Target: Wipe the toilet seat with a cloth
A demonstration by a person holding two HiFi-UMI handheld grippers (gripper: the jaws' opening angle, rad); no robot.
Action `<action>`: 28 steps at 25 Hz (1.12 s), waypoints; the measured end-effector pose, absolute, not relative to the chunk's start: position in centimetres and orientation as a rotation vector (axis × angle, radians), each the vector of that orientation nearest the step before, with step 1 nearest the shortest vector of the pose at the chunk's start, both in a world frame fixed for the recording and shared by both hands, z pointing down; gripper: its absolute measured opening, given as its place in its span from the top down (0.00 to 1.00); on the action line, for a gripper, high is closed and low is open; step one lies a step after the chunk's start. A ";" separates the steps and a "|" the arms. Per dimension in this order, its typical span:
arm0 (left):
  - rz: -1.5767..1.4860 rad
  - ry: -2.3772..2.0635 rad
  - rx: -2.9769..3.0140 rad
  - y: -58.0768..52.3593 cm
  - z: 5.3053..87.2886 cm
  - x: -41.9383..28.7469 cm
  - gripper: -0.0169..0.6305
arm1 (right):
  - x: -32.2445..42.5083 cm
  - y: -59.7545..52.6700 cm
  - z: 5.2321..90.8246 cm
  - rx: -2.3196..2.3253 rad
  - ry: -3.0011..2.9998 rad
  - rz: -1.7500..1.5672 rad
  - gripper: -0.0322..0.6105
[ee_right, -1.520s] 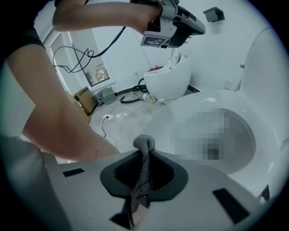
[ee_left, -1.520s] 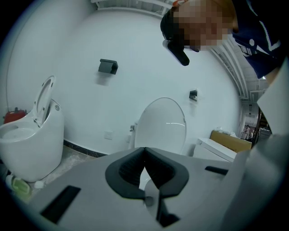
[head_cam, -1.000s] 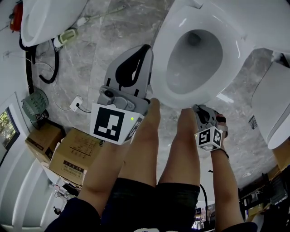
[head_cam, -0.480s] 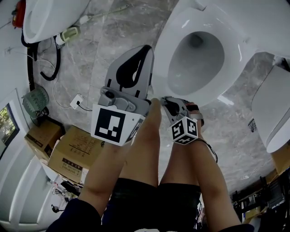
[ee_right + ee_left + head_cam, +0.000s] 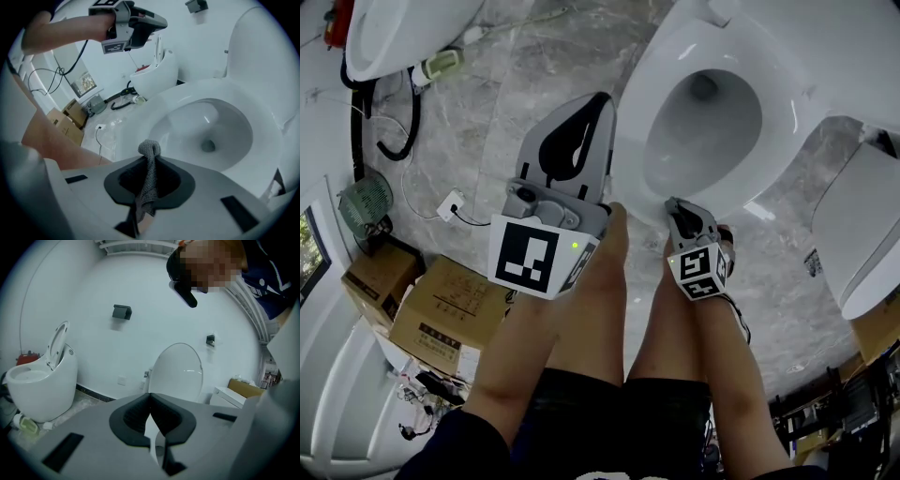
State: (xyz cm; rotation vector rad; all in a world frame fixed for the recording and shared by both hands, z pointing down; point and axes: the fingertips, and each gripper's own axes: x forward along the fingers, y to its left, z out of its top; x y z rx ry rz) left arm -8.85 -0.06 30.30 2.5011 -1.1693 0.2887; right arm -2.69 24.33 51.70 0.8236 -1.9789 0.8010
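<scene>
Only the right gripper view shows the grey cloth (image 5: pixel 149 180) pinched in the right tongs (image 5: pixel 677 208), at the front rim of the toilet seat (image 5: pixel 187 95); the left tongs (image 5: pixel 598 105), held aside, are closed and empty.

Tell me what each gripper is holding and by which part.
The right gripper pinches a grey knitted cloth partway along its length, a bunched end poking past the jaw tips. The left gripper is shut on nothing.

The marble floor (image 5: pixel 520 80) carries a toilet (image 5: pixel 787 112) ahead of the right gripper (image 5: pixel 678 208); cardboard boxes (image 5: pixel 441 309), perhaps a socket (image 5: pixel 450 202), left of the left gripper (image 5: pixel 596 103).
</scene>
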 end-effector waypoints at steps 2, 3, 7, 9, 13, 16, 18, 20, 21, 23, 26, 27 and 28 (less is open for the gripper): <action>0.290 -1.167 2.498 0.0 30.4 -8.7 0.95 | -5.4 22.8 51.9 0.829 -2.023 0.835 0.87; 0.290 -1.164 2.498 0.0 30.3 -8.6 0.95 | -6.6 21.7 51.9 0.835 -2.042 0.842 0.87; 0.290 -1.162 2.508 -0.3 30.1 -8.8 0.95 | -8.6 18.0 51.6 0.848 -2.089 0.824 0.87; 0.290 -1.170 2.506 -0.6 30.2 -9.0 0.95 | -8.5 18.0 51.7 0.803 -2.111 0.800 0.87; 0.291 -1.171 2.503 -0.9 29.9 -9.2 0.95 | -7.8 22.1 50.9 0.616 -2.170 0.754 0.87; 0.290 -1.166 2.506 -1.3 29.9 -9.1 0.95 | -7.9 26.0 50.0 0.430 -2.223 0.700 0.87; 0.291 -1.169 2.502 -1.5 30.0 -9.3 0.95 | -8.3 27.1 49.8 0.361 -2.248 0.648 0.87; 0.288 -1.178 2.497 -1.7 30.1 -9.6 0.95 | -9.3 26.7 49.8 0.304 -2.286 0.587 0.87; 0.289 -1.182 2.495 -1.8 30.2 -9.7 0.95 | -10.0 26.1 49.8 0.269 -2.312 0.552 0.87; 0.293 -1.191 2.488 -1.9 30.6 -10.0 0.95 | -11.4 24.3 50.0 0.211 -2.363 0.469 0.87; 0.299 -1.201 2.477 -1.8 31.0 -10.4 0.95 | -12.8 19.4 50.1 0.210 -2.419 0.330 0.87; 0.302 -1.206 2.474 -1.8 31.1 -10.6 0.95 | -13.0 17.4 50.0 0.235 -2.433 0.293 0.87; 0.304 -1.211 2.470 -1.9 31.1 -10.8 0.95 | -13.0 15.4 49.9 0.268 -2.444 0.266 0.87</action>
